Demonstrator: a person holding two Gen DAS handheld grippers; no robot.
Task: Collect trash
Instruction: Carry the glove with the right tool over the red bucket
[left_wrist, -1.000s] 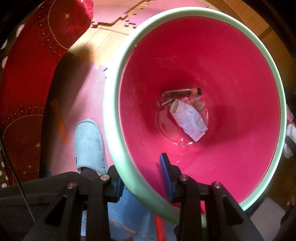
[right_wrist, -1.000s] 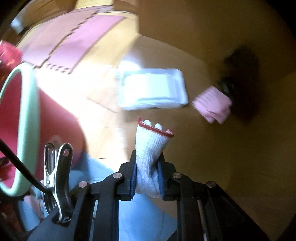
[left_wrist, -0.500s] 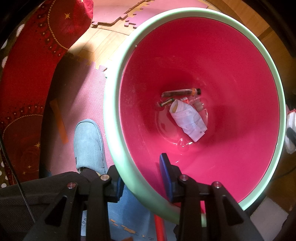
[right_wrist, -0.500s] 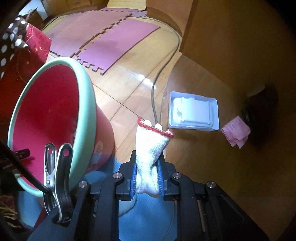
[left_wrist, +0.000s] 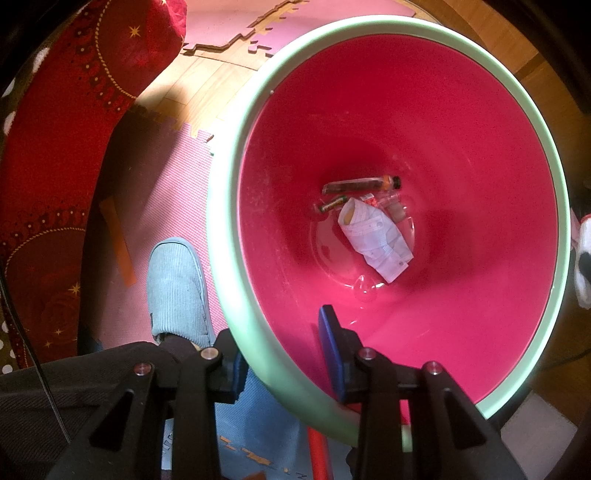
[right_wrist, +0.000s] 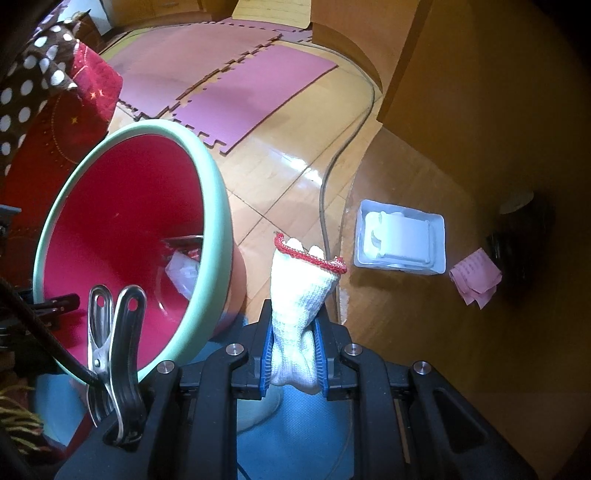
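While the rim of the bin (left_wrist: 236, 302) is clamped between the jaws of the left gripper (left_wrist: 282, 354), one jaw outside and one inside, a white glove (right_wrist: 301, 295) with a red cuff is pinched in the closed jaws of the right gripper (right_wrist: 293, 354), just beside the bin and above the floor (right_wrist: 295, 173). At the bin's bottom, a crumpled paper (left_wrist: 376, 236) and small bottles (left_wrist: 360, 184) are seen, so some trash is judged collected. The glove is not yet dropped in. A white tray (right_wrist: 400, 236) and a pink paper (right_wrist: 476, 277) are left on the floor beyond.
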